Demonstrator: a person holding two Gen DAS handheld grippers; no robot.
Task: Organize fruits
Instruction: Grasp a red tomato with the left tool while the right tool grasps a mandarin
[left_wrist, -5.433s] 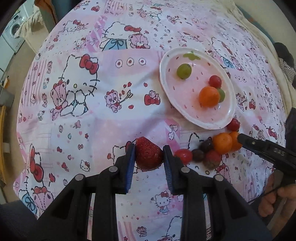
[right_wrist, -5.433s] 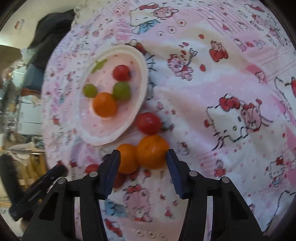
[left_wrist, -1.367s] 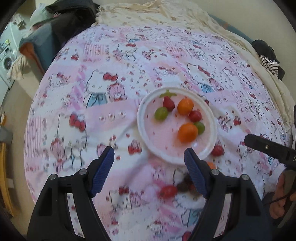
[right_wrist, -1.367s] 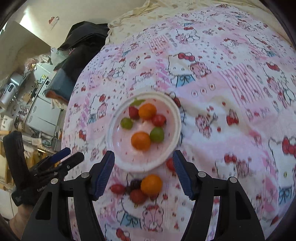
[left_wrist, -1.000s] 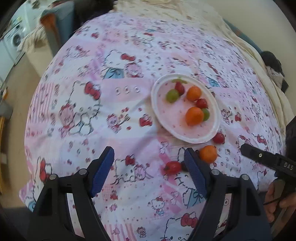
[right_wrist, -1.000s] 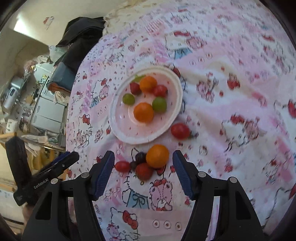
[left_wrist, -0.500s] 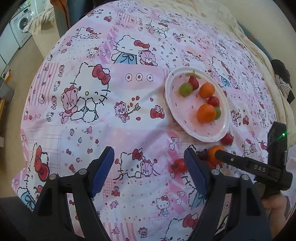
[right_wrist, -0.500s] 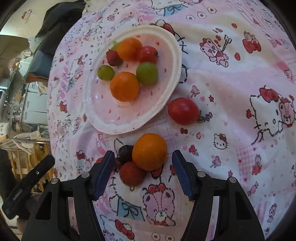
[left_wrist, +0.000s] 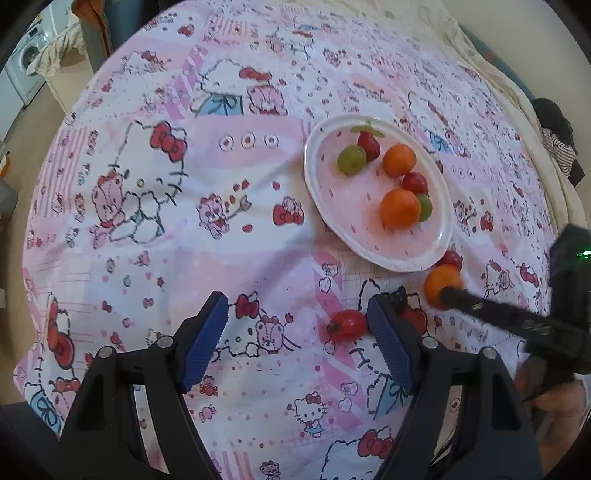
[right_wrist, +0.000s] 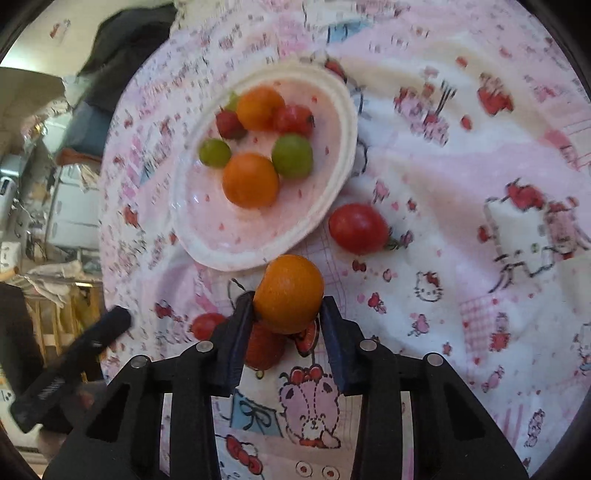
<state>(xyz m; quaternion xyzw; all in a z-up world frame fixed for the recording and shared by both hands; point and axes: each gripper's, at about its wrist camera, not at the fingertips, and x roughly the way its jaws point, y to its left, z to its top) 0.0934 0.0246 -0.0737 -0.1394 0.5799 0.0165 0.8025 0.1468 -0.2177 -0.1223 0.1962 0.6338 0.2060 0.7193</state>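
Observation:
A white plate (left_wrist: 321, 192) (right_wrist: 332, 184) on the Hello Kitty cloth holds two oranges, two green grapes, a cherry tomato and a strawberry. My right gripper (right_wrist: 288, 314) is shut on a loose orange (right_wrist: 289, 292) just below the plate's rim; the orange also shows in the left wrist view (left_wrist: 437, 282). A strawberry (right_wrist: 264, 347) lies under it. My left gripper (left_wrist: 297, 332) is open and empty, with a cherry tomato (left_wrist: 347, 325) close to its right finger. Another cherry tomato (right_wrist: 357, 228) (left_wrist: 451, 259) lies right of the plate.
A further small tomato (right_wrist: 205, 325) lies left of my right gripper. The patterned cloth (left_wrist: 147, 221) covers a rounded soft surface that drops off at the left edge. Dark clothes (right_wrist: 125, 48) and furniture lie beyond the far edge.
My right gripper has moved in and closed on the loose orange. My left gripper has come lower and nearer the cherry tomato, still open.

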